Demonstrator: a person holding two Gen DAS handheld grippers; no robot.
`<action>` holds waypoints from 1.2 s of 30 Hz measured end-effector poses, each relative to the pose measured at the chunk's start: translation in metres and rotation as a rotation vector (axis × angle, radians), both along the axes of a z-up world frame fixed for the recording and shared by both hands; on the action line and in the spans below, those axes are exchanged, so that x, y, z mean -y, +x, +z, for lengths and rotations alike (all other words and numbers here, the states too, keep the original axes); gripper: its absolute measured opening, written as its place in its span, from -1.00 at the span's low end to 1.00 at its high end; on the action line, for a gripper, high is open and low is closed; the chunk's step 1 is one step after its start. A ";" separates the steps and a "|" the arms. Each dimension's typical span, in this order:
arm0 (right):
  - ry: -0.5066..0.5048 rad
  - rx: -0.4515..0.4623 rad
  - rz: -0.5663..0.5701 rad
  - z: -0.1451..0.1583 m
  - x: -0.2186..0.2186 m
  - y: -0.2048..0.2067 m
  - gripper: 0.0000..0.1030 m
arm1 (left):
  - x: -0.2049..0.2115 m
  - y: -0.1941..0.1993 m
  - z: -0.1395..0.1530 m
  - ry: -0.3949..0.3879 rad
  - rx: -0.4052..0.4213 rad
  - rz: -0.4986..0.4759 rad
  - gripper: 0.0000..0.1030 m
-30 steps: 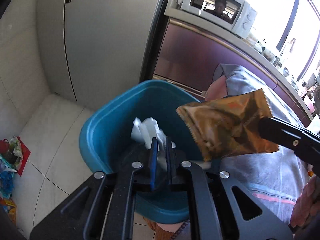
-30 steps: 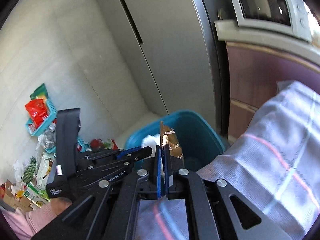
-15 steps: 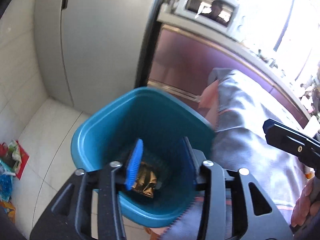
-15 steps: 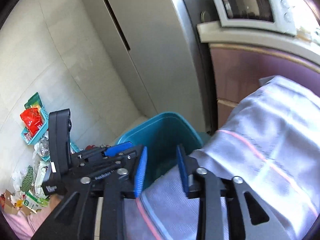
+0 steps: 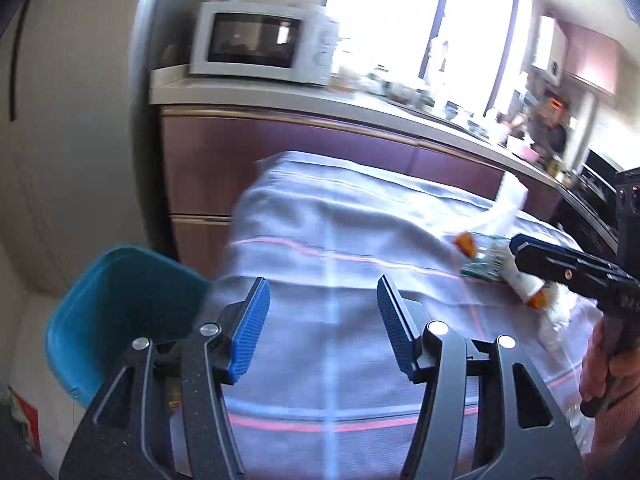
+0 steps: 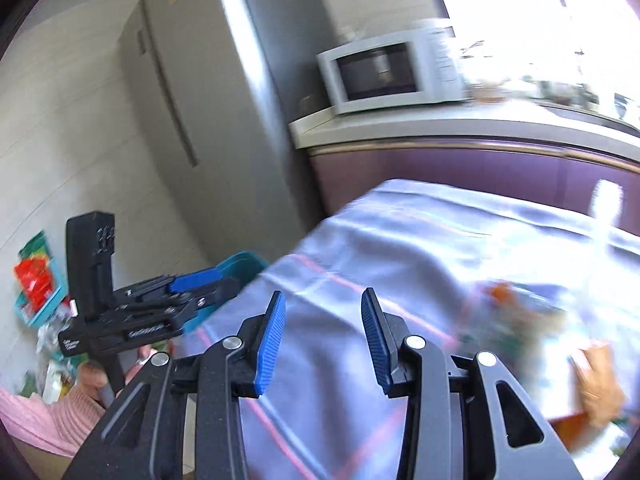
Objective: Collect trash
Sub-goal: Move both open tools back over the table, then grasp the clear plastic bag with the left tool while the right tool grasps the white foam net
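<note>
My left gripper (image 5: 324,320) fills the lower centre of the left wrist view, its blue-padded jaws spread wide with nothing between them, over a pale tablecloth (image 5: 340,240) crossed by thin pink lines. At the lower left of that frame the teal bin (image 5: 116,312) sits off the table's edge, its rim just beside my left finger; its inside is in shadow and I cannot see what it holds. At the right of the frame, litter (image 5: 492,264) lies on the cloth: what looks like a green-and-white wrapper with orange bits, too smeared by motion to name with confidence. My right gripper (image 5: 576,276) enters from the right edge just above that litter, gripped by my right hand (image 5: 600,364).

In the right wrist view, my right gripper (image 6: 323,340) sits at lower centre, jaws likewise apart and empty above the cloth (image 6: 400,240). A blurred heap of orange, green and white litter (image 6: 520,320) lies at the right of the frame. My left gripper (image 6: 160,312) shows at centre left, in front of the bin's rim (image 6: 244,260). A white microwave (image 6: 392,72) stands on the counter in the upper part of the frame, beside a grey refrigerator (image 6: 208,100).
</note>
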State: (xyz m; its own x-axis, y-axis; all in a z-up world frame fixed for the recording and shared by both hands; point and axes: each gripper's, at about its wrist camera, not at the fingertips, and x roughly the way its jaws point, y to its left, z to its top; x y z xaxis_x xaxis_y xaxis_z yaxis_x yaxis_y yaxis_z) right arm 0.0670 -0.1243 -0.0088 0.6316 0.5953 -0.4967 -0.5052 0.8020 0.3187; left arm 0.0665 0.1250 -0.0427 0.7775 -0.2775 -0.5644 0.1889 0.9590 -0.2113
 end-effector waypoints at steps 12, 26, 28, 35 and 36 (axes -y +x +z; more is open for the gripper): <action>-0.055 0.035 -0.311 0.005 0.101 0.023 0.04 | 0.132 0.028 -0.006 0.052 -0.036 -0.267 0.09; -0.150 -0.020 -0.401 -0.009 0.114 0.105 0.19 | 0.210 0.074 -0.026 0.116 -0.141 -0.405 0.02; -0.139 -0.037 -0.410 -0.012 0.117 0.109 0.11 | 0.211 0.079 -0.029 0.104 -0.171 -0.410 -0.08; -0.117 -0.067 -0.422 -0.018 0.127 0.109 -0.65 | 0.206 0.089 -0.036 0.066 -0.209 -0.429 -0.45; -0.115 -0.068 -0.423 -0.018 0.128 0.108 -0.71 | 0.205 0.089 -0.036 0.062 -0.208 -0.429 -0.45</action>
State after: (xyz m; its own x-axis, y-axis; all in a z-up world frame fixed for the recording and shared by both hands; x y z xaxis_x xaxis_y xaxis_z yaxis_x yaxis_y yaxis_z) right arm 0.1751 -0.2526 -0.0271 0.7715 0.2302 -0.5931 -0.1064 0.9658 0.2365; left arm 0.1554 -0.0804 -0.0787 0.4689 -0.5096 -0.7214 0.5300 0.8157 -0.2317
